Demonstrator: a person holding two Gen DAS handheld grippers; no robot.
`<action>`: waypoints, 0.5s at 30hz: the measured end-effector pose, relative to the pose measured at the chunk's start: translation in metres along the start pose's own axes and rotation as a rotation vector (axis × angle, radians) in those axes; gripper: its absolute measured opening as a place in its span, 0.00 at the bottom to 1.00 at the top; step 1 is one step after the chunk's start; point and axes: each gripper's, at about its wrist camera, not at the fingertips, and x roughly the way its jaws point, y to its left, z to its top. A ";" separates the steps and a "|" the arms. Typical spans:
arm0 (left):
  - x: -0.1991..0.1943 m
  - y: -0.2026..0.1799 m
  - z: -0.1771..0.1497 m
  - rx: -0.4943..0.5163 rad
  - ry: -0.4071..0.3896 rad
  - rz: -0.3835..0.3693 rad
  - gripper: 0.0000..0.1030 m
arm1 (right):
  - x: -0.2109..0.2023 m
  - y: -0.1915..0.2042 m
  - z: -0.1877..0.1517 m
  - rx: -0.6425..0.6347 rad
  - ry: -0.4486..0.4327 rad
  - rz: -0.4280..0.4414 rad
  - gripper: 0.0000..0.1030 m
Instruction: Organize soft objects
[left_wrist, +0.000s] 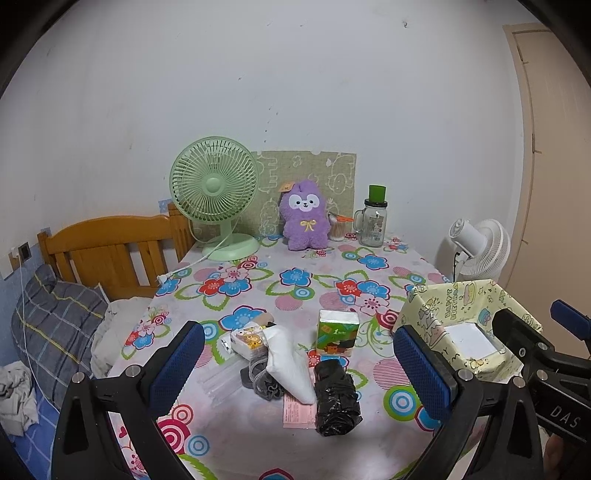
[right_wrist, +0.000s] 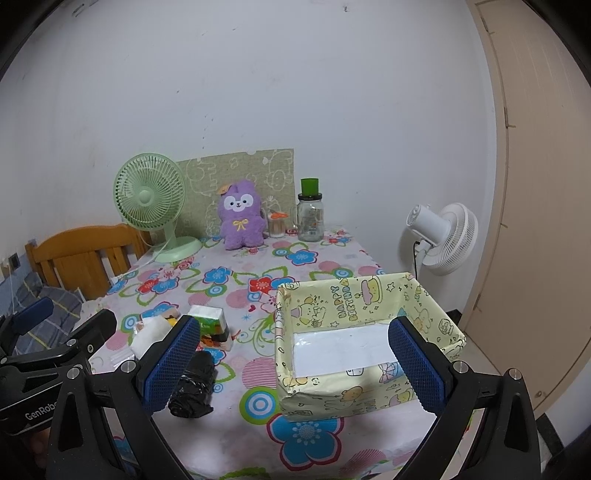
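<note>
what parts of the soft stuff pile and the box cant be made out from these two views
- Grey cloth item: left wrist view, mostly covered by the white pouch, so its kind is unclear.
- Cartoon tissue pack: in the right wrist view, largely hidden behind the right gripper's finger.
- Pink paper slip: print too small to read.
- Yellow box: near right corner blocked by a gripper finger in both views.

The tabletop (left_wrist: 295, 284) wears a flowered cloth. At its far edge stand a green fan (left_wrist: 216, 195), a purple plush toy (left_wrist: 304, 216) and a glass jar (left_wrist: 373, 221). Near the middle lie a green tissue pack (left_wrist: 337, 332), a white pouch (left_wrist: 288, 360), a black bundle (left_wrist: 336, 398) and a pink slip (left_wrist: 297, 411). A yellow paper-covered box (right_wrist: 354, 295) sits near right.
</note>
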 end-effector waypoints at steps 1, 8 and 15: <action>0.000 -0.001 0.000 0.000 0.000 0.000 1.00 | -0.001 -0.001 0.000 0.001 0.000 0.000 1.00; -0.001 -0.001 0.000 0.001 -0.001 0.000 1.00 | -0.001 0.000 0.000 0.000 -0.002 -0.001 1.00; -0.001 -0.002 0.000 0.002 -0.003 0.000 1.00 | -0.001 -0.001 0.000 -0.001 -0.001 -0.003 1.00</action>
